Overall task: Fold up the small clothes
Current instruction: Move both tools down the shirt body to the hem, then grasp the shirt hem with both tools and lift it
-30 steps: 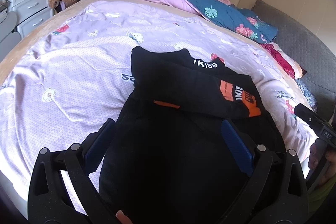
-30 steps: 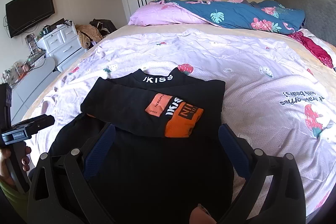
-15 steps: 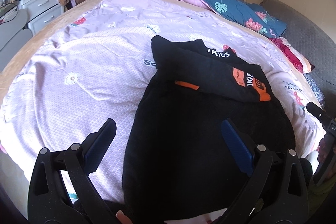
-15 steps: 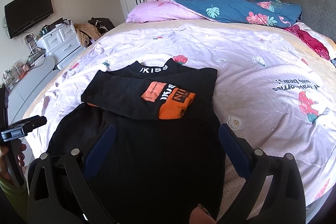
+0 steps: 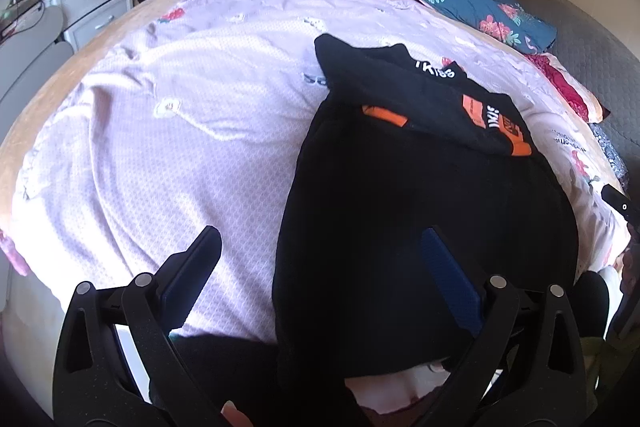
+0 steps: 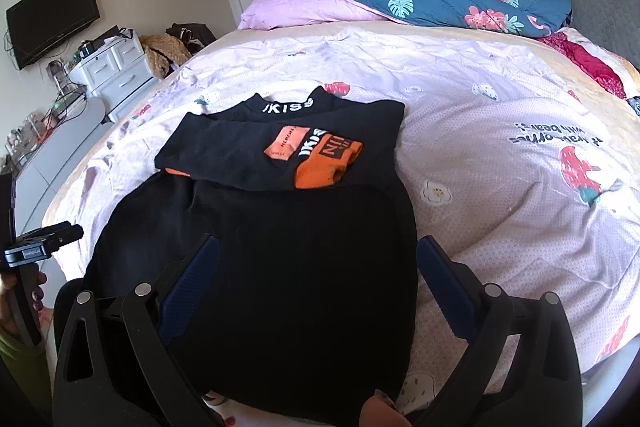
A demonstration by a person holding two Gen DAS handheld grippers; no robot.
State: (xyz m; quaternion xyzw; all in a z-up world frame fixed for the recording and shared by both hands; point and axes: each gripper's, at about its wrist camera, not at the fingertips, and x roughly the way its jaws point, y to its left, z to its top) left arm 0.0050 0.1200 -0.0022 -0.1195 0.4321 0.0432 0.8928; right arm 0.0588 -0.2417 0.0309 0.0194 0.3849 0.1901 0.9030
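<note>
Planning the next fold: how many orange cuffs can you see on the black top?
2. One cuff lies mid-chest beside the orange patch; the other peeks out under the folded sleeve at the top's left edge.

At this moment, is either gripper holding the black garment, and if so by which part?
Nothing is held. Both the left gripper and right gripper hover with jaws wide open above the black top, which lies flat on the bed.
</note>
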